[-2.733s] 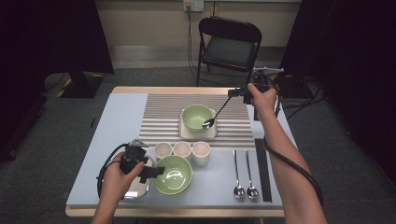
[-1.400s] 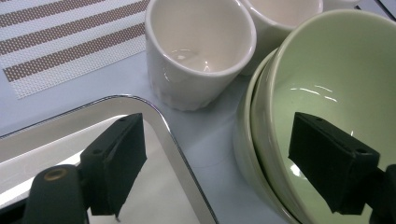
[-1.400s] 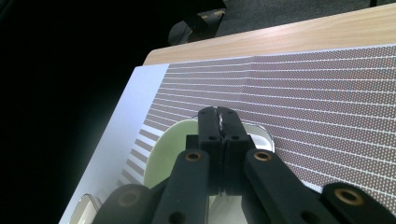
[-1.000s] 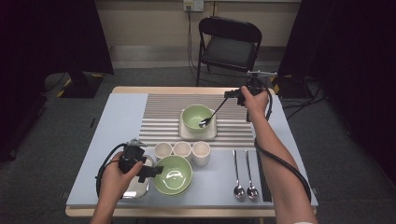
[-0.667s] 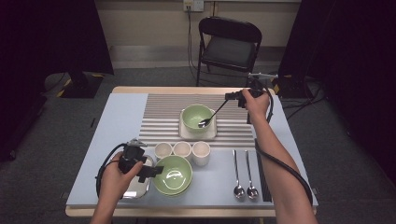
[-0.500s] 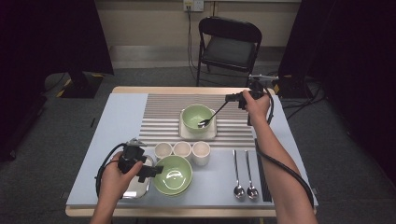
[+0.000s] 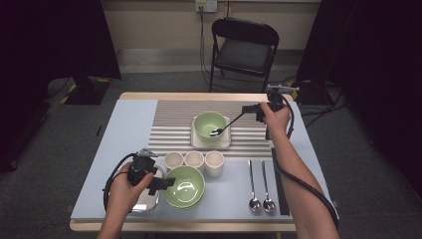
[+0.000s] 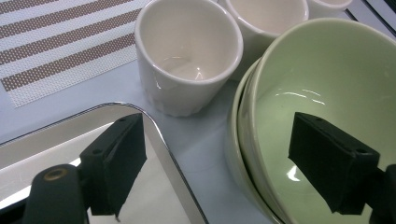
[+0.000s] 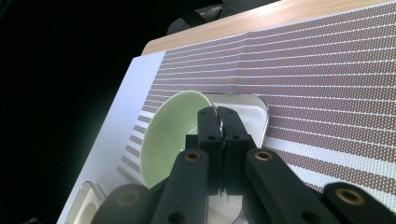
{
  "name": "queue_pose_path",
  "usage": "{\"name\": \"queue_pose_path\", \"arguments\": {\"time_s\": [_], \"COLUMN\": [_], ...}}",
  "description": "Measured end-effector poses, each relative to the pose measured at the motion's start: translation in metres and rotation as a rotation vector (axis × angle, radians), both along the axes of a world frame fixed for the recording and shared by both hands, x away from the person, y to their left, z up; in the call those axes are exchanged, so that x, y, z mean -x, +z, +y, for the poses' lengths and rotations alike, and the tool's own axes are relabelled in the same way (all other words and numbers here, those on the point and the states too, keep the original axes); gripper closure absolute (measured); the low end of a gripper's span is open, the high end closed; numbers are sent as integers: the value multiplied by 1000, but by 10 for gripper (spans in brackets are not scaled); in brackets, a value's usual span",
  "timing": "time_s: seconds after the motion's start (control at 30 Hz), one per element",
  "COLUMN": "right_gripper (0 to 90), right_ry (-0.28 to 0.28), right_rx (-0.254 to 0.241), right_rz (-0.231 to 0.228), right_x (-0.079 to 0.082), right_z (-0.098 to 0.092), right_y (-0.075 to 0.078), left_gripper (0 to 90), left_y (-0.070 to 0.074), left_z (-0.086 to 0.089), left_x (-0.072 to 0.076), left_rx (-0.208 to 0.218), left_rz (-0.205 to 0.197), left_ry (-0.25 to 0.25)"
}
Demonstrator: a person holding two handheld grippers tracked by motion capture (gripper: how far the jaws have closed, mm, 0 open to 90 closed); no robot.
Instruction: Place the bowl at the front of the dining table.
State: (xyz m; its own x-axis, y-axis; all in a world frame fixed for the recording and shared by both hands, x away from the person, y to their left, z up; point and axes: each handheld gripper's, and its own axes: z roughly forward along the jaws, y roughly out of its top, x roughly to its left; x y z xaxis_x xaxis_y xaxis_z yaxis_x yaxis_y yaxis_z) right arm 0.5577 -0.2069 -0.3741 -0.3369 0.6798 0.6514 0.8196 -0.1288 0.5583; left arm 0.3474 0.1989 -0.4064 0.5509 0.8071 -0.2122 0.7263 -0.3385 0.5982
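A: What is sitting on the worktop (image 7: pixel 114 134), starting with the biggest thing?

B: A striped mat (image 7: pixel 174 124) is covering the far middle. Taking the mat as the landmark, a white square plate (image 7: pixel 226 142) is lying on its near part, and a green bowl (image 7: pixel 206 122) is standing on that plate.

A: And off the mat?

B: Just past the mat's near edge, a second green bowl (image 7: pixel 186 186) is sitting; in the left gripper view it is looking like two bowls nested. A shiny metal tray (image 8: pixel 159 135) is lying beside it, toward the mat's near left corner. Three white cups (image 7: pixel 194 160) are standing in a row right along the mat's near edge.

A: What is the right claw (image 7: pixel 247 110) doing?

B: It is hovering over the mat's right part with its jaws pressed together on the handle of a dark spoon (image 7: pixel 226 125). The spoon is slanting down, its scoop resting at the rim of the bowl on the mat.

A: The left claw (image 8: pixel 219 158)?

B: Its jaws are standing wide apart, gripping nothing; one is hanging over the tray, the other over the near bowl's hollow.

A: Anything smaller?

B: Two metal spoons (image 7: pixel 261 186) are lying side by side below the mat's near right corner, beside a dark strip (image 7: pixel 278 184)
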Motion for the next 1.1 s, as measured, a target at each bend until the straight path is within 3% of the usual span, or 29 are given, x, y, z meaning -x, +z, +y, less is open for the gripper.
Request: {"name": "queue_pose_path", "arguments": {"time_s": [1.1], "right_gripper": [894], "right_ry": [2], "right_rx": [-6], "right_rz": [2], "right_x": [12], "right_z": [4], "right_y": [-11], "left_gripper": [184], "left_y": [4], "left_z": [0], "left_x": [2], "left_rx": [1], "left_rz": [-8], "left_ry": [0]}}
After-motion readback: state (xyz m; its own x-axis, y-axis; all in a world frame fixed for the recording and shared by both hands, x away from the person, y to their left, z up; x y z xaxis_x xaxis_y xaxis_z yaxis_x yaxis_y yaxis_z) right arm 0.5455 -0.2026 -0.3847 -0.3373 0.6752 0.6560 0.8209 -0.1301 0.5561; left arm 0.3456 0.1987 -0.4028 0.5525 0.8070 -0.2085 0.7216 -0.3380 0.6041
